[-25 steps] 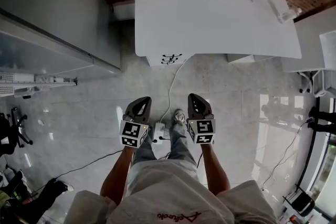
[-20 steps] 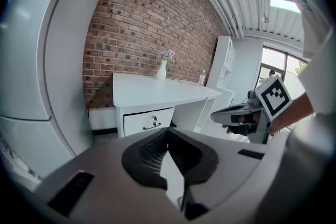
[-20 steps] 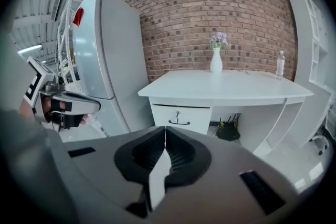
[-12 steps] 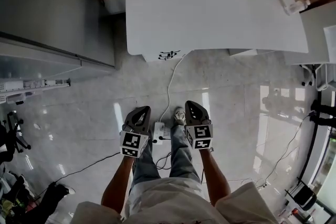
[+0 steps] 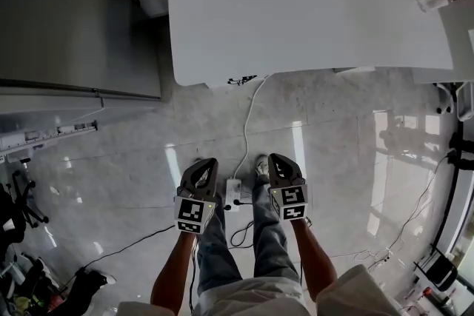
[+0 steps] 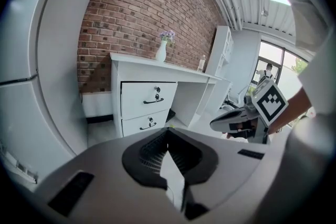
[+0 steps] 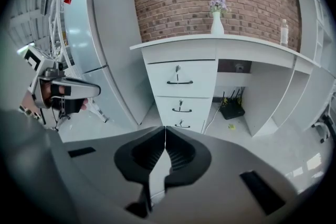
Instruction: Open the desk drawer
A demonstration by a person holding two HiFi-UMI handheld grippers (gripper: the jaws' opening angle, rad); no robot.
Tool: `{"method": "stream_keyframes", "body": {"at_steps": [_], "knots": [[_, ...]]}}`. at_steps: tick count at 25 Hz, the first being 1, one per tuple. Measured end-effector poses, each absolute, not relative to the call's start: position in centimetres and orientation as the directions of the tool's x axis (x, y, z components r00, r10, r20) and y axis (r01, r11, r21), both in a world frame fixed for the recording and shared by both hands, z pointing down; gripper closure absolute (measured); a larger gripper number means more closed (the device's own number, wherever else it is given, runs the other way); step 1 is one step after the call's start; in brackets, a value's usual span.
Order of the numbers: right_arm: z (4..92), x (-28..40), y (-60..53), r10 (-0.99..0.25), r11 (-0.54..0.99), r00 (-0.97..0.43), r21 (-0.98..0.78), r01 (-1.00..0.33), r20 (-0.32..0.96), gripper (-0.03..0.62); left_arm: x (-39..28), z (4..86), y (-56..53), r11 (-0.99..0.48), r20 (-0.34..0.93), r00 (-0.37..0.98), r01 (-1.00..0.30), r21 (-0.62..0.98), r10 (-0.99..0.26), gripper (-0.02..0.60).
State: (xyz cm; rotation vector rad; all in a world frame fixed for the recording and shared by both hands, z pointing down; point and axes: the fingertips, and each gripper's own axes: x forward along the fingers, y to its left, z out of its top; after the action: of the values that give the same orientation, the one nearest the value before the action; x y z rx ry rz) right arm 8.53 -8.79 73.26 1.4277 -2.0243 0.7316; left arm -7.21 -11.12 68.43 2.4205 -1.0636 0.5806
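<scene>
The white desk (image 5: 296, 11) fills the top of the head view, well ahead of both grippers. Its drawer stack faces me with all drawers closed: the top drawer (image 7: 181, 78) has a dark handle (image 7: 179, 82) and a key, and two smaller drawers (image 7: 181, 106) sit below it. The same drawers (image 6: 143, 99) show in the left gripper view. My left gripper (image 5: 204, 163) and right gripper (image 5: 279, 159) hang side by side above the floor, apart from the desk. Both are shut and empty, jaw tips meeting in the left gripper view (image 6: 168, 131) and the right gripper view (image 7: 165, 131).
A tall grey cabinet (image 5: 67, 18) stands left of the desk. A power strip (image 5: 232, 191) and its cable (image 5: 248, 129) lie on the floor between my grippers, by the person's shoe (image 5: 261, 166). A vase (image 7: 217, 22) stands on the desk, a router (image 7: 231, 110) under it.
Both grippers have sunk lower and sit further down in the head view. The desk now fills more of the frame's top. The jaws stayed shut.
</scene>
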Motion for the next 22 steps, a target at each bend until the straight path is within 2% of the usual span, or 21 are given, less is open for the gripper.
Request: {"method": "stream_keyframes", "body": {"at_steps": [8, 11, 13, 14, 15, 16, 17, 18, 22], "knots": [[77.0, 8.2, -9.8, -0.646, 0.234, -0.289, -0.177, -0.956, 0.707, 0.577, -8.0, 71.2, -12.3, -0.592, 0.531, 0.606, -0.774, 0.223, -0.592, 0.571], [77.0, 8.3, -10.8, -0.686, 0.072, -0.348, -0.417, -0.906, 0.638, 0.576, -7.8, 71.7, -12.0, -0.592, 0.533, 0.609, -0.772, 0.230, -0.587, 0.571], [76.3, 8.7, -11.5, -0.755, -0.100, -0.409, -0.706, -0.701, 0.512, 0.565, -7.7, 71.6, -11.9, -0.581, 0.532, 0.608, -0.776, 0.243, -0.590, 0.571], [75.9, 9.0, -11.9, -0.803, -0.168, -0.418, -0.834, -0.525, 0.424, 0.507, -7.7, 71.3, -11.9, -0.579, 0.528, 0.609, -0.777, 0.248, -0.591, 0.571], [75.5, 9.3, -12.4, -0.852, -0.197, -0.407, -0.922, -0.334, 0.329, 0.432, -7.5, 71.1, -11.9, -0.580, 0.524, 0.612, -0.775, 0.251, -0.592, 0.571], [75.1, 9.6, -12.9, -0.893, -0.192, -0.377, -0.965, -0.178, 0.247, 0.405, -7.4, 70.8, -12.0, -0.584, 0.521, 0.616, -0.772, 0.252, -0.590, 0.571], [75.0, 10.0, -13.2, -0.917, -0.179, -0.344, -0.980, -0.091, 0.199, 0.399, -7.2, 70.6, -12.0, -0.588, 0.519, 0.620, -0.769, 0.251, -0.589, 0.571], [75.2, 10.3, -13.4, -0.928, -0.175, -0.323, -0.983, -0.063, 0.186, 0.399, -7.0, 70.4, -12.2, -0.591, 0.516, 0.622, -0.767, 0.252, -0.588, 0.571], [76.5, 10.2, -13.8, -0.916, -0.201, -0.333, -0.974, -0.101, 0.223, 0.399, -6.8, 70.1, -12.5, -0.587, 0.512, 0.624, -0.768, 0.258, -0.591, 0.571]]}}
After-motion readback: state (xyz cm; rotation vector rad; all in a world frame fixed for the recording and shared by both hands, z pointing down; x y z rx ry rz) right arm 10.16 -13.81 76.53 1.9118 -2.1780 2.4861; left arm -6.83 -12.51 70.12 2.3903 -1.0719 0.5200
